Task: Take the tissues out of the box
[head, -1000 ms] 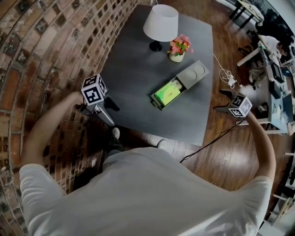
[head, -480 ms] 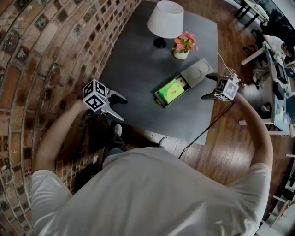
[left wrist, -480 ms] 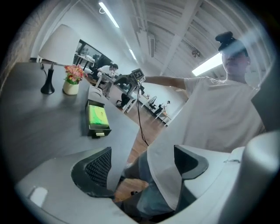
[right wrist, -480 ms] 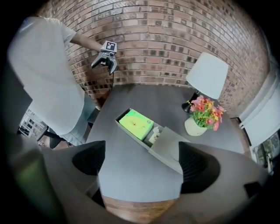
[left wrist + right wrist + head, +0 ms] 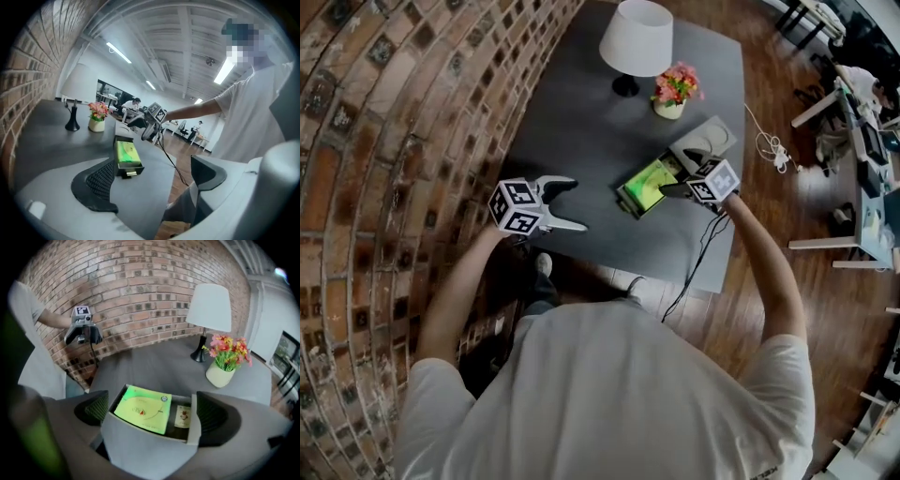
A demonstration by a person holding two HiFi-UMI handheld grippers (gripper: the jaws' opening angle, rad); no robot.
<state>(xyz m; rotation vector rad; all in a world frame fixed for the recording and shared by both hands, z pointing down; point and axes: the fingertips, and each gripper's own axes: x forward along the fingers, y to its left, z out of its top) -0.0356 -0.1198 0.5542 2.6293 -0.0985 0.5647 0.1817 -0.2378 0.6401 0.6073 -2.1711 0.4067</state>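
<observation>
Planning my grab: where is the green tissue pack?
Head view, centre-right: the green tissue pack lies in the open grey box on the table, near the flower pot.

From here the dark grey rectangular table top reads as a matt, smooth surface with only a soft sheen under the lights. The red-brown brick wall beside it looks rough and dull, with gritty pale mortar lines. The brown plank floor is wood, polished enough to throw bright reflections. I see the flat grey drawer-style box as matt card or board, while the bright green tissue pack inside it has a slick, glossy plastic wrap. The white conical lampshade looks like matt cloth or paper; I cannot tell which. The small cream flower pot seems smooth and faintly glazed. The person's white T-shirt is plain soft cloth.
</observation>
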